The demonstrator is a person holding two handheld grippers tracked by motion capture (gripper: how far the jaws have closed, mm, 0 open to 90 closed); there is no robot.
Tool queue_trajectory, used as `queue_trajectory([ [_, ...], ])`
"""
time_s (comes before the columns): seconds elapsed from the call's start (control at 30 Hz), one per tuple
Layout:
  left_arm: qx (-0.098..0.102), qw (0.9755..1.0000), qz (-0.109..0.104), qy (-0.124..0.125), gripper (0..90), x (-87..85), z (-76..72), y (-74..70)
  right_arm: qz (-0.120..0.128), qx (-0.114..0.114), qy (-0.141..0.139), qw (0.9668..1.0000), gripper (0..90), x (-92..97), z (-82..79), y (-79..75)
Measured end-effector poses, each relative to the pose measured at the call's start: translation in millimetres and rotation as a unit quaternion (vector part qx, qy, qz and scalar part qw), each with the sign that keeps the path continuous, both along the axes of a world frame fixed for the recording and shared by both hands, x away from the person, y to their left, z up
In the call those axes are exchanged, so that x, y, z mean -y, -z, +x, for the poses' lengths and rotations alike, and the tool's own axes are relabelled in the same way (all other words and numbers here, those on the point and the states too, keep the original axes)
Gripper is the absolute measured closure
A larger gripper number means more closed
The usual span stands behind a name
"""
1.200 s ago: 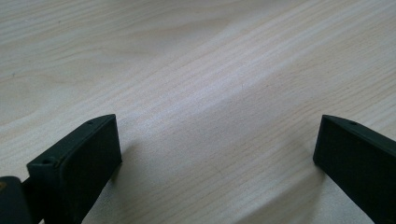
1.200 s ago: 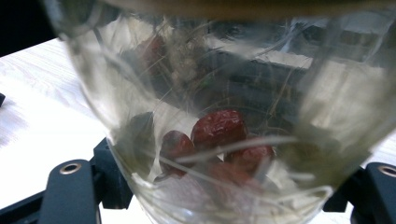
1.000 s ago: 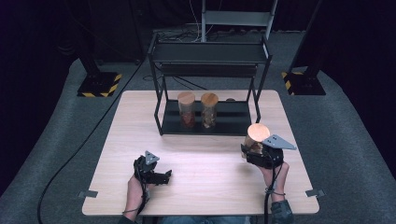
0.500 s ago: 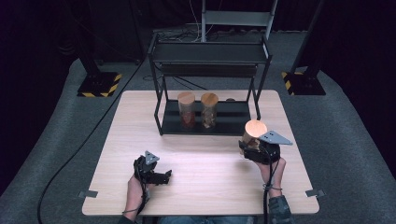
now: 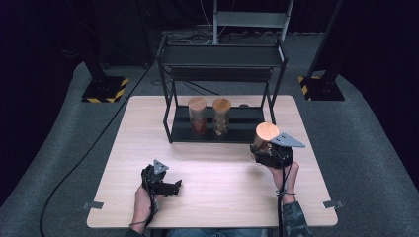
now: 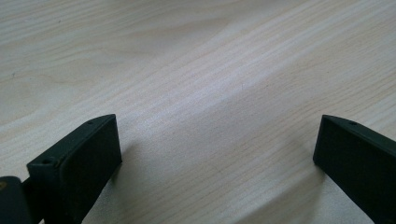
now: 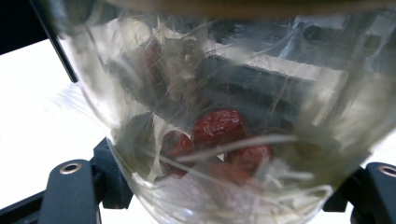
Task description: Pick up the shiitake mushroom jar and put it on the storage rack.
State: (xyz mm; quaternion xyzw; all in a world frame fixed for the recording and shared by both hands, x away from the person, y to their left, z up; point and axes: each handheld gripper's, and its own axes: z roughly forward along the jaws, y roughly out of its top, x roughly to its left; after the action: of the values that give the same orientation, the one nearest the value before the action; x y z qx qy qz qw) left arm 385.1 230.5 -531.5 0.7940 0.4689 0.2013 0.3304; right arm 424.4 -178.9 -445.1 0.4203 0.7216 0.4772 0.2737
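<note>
Three unlabelled jars, one in right gripper jaws, no legible writing

Lab: hazard-striped stand bases, dark backdrop.

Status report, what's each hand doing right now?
Right tongs shut on jar, lifted near shelf rack. Left tongs open, low over table. Two jars already on rack.

Clear glass jar, wooden lid; red dried fruit inside; right of shelf.
</note>
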Motion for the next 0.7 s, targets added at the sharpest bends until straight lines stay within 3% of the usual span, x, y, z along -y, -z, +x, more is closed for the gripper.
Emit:
queue_trajectory([
  [0.7, 0.0, 1.0, 0.0, 0.0, 0.2, 0.0, 0.0, 0.0, -0.004, -0.007, 0.004, 1.0, 24.4, -5.5, 18.2, 4.7],
])
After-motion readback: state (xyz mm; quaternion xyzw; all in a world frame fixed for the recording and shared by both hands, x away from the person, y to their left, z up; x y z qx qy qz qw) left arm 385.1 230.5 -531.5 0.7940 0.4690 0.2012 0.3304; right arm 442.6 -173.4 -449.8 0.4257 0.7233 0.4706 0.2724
